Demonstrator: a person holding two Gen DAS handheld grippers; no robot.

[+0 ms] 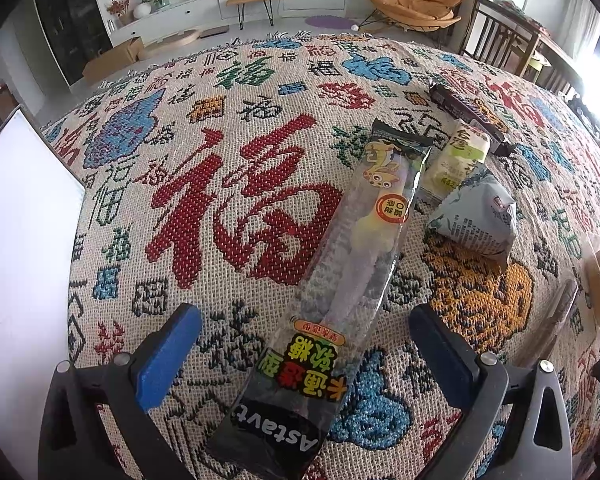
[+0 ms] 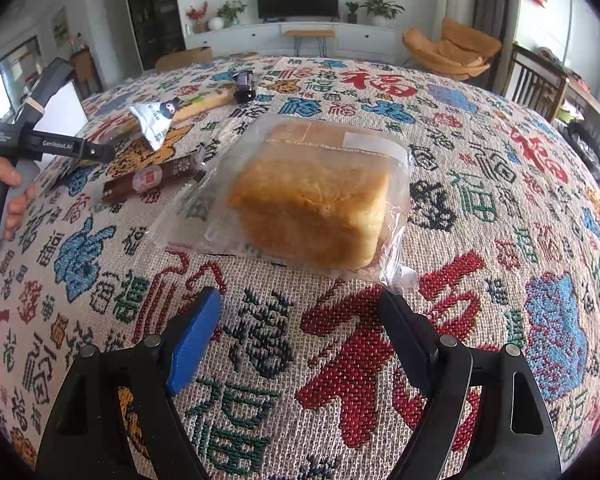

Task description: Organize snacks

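The left gripper [image 1: 304, 344] has its jaws wide apart, one on each side of the long candy pack [image 1: 332, 280], and they do not touch it. The long candy pack lies flat on the woven cloth [image 1: 220, 208], with its dark end nearest the jaws and its far end pointing away. Just past it to the right lie a small pale green snack [image 1: 458, 160] and a grey three-cornered pack [image 1: 476, 220], close together. Farther back is a dark bar [image 1: 466, 114]. A white box [image 1: 20, 240] sits at the left side. The right gripper [image 2: 300, 316] also has its jaws wide apart, holding nothing, low over the cloth. Right in front of it lies a bread in a clear bag [image 2: 312, 204]. To the left of the bread is a brown stick snack [image 2: 152, 178], and behind that a white packet with a cartoon face [image 2: 158, 120]. At the far left edge, a hand [image 2: 8, 192] holds the other gripper's handle.
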